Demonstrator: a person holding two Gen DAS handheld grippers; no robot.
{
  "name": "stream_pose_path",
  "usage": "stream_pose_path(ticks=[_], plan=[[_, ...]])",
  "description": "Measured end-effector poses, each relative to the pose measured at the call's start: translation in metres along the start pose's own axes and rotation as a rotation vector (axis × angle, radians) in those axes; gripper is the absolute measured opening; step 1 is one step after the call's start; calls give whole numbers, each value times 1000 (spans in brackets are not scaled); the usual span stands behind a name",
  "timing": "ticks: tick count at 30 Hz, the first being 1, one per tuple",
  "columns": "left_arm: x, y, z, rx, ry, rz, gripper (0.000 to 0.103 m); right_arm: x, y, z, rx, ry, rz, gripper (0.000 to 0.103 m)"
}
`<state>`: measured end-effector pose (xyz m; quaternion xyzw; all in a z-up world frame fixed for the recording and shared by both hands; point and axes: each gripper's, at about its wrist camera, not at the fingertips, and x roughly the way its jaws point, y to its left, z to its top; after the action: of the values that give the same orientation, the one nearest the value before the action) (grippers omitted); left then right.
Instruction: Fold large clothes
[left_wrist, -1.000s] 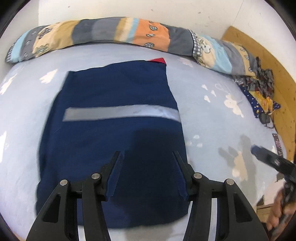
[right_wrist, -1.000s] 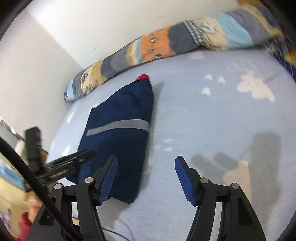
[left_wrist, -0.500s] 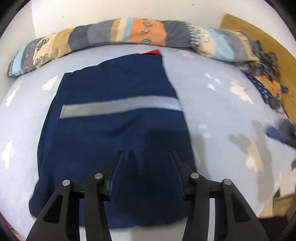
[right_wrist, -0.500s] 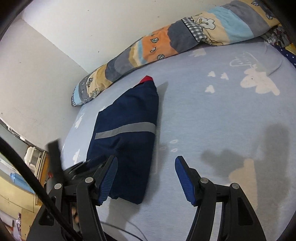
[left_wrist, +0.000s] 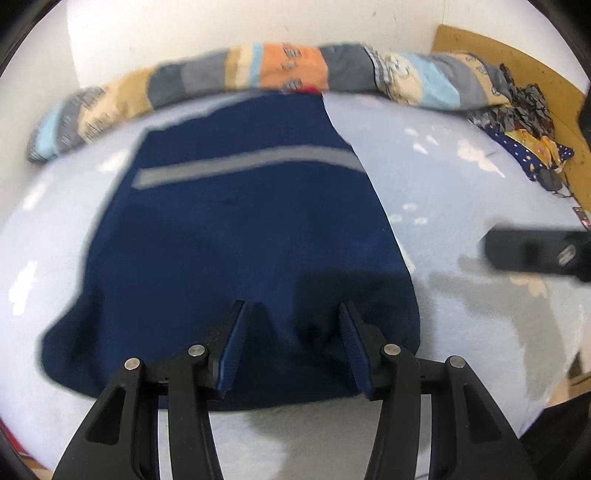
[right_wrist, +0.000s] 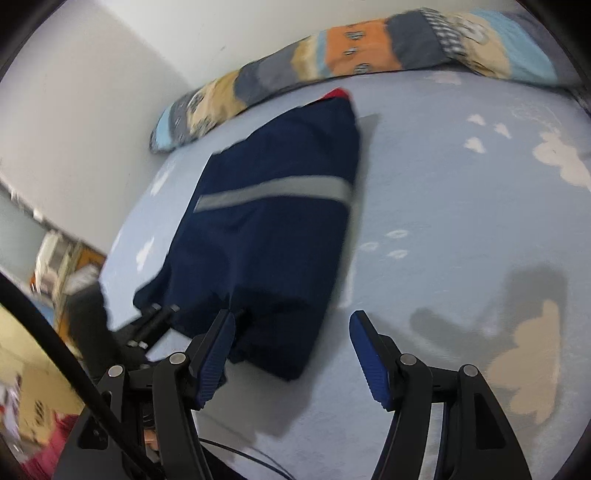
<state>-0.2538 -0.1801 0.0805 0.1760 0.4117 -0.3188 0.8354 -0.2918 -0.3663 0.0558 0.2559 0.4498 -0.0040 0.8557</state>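
Note:
A navy garment (left_wrist: 236, 229) with a grey reflective stripe (left_wrist: 243, 164) lies folded flat on the light blue bedsheet (left_wrist: 443, 177); a red bit shows at its far end. My left gripper (left_wrist: 291, 310) hovers open over the garment's near part, cloth showing between its fingers but not pinched. In the right wrist view the same garment (right_wrist: 273, 229) lies to the left. My right gripper (right_wrist: 291, 317) stands open over the garment's near right corner. The left gripper (right_wrist: 155, 321) shows as a dark blur by the near left edge. The right gripper (left_wrist: 535, 254) is blurred at the right of the left wrist view.
A rolled patchwork quilt (left_wrist: 288, 66) runs along the white wall at the back. A heap of dark patterned clothes (left_wrist: 524, 122) lies against a wooden board (left_wrist: 498, 48) at the right. The bed's left edge (right_wrist: 114, 251) drops to cluttered furniture. A black cable (right_wrist: 55, 347) crosses the lower left.
Both grippers have moved in and down toward the garment's near edge, so it fills more of each view. Their jaw gaps look the same. The garment itself has not shifted.

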Motion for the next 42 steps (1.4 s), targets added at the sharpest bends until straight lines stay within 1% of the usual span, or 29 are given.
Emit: stream_pose_path(ticks=[1, 2, 4, 6, 9, 10, 12, 14, 15, 17, 19, 20, 23, 27, 31, 33, 36, 37, 38, 40, 41, 42], plan=[[-10, 1, -4, 6, -44, 44, 53, 3, 7, -2, -30, 6, -5, 69], [-18, 4, -6, 2, -72, 75, 56, 7, 15, -5, -57, 15, -10, 69], [-27, 19, -11, -40, -103, 122, 58, 14, 25, -8, -96, 26, -23, 69], [-28, 33, -15, -79, -106, 175, 59, 21, 33, -11, -118, 31, -33, 69], [-16, 53, -20, -108, -64, 240, 59, 35, 43, -14, -146, 48, -52, 69], [-10, 60, -22, -130, -42, 244, 59, 40, 48, -17, -167, 56, -66, 69], [3, 69, -26, -160, 22, 228, 60, 49, 55, -21, -201, 71, -89, 69], [8, 73, -26, -184, 34, 218, 62, 60, 57, -25, -216, 96, -113, 69], [9, 71, -27, -171, 36, 228, 62, 65, 56, -27, -219, 112, -123, 69], [9, 67, -26, -147, 38, 247, 63, 73, 54, -29, -233, 117, -160, 71], [10, 66, -27, -141, 36, 254, 63, 75, 49, -29, -219, 121, -155, 72], [10, 65, -27, -141, 35, 255, 63, 75, 47, -29, -210, 124, -152, 76], [8, 65, -28, -140, 31, 257, 63, 77, 37, -29, -167, 139, -131, 79], [9, 64, -27, -136, 23, 264, 63, 75, 31, -29, -128, 147, -98, 80], [8, 62, -26, -128, 17, 270, 63, 68, 34, -27, -130, 137, -89, 80], [7, 63, -25, -132, 18, 265, 63, 63, 33, -23, -118, 123, -75, 80], [-3, 65, -18, -153, 23, 207, 65, 46, 23, -12, -72, 75, -46, 80], [-12, 71, -11, -168, 13, 166, 71, 43, 19, -8, -51, 60, -38, 80], [-19, 77, -5, -180, -1, 138, 83, 38, 13, -5, -24, 43, -25, 80], [-33, 101, 11, -222, -27, 93, 97, 30, -3, 3, 42, 16, 21, 80], [-36, 116, 19, -248, -31, 65, 97, 28, -11, 6, 77, 6, 40, 80], [-34, 141, 28, -300, -17, 11, 97, 27, -17, 7, 101, 1, 53, 80]])
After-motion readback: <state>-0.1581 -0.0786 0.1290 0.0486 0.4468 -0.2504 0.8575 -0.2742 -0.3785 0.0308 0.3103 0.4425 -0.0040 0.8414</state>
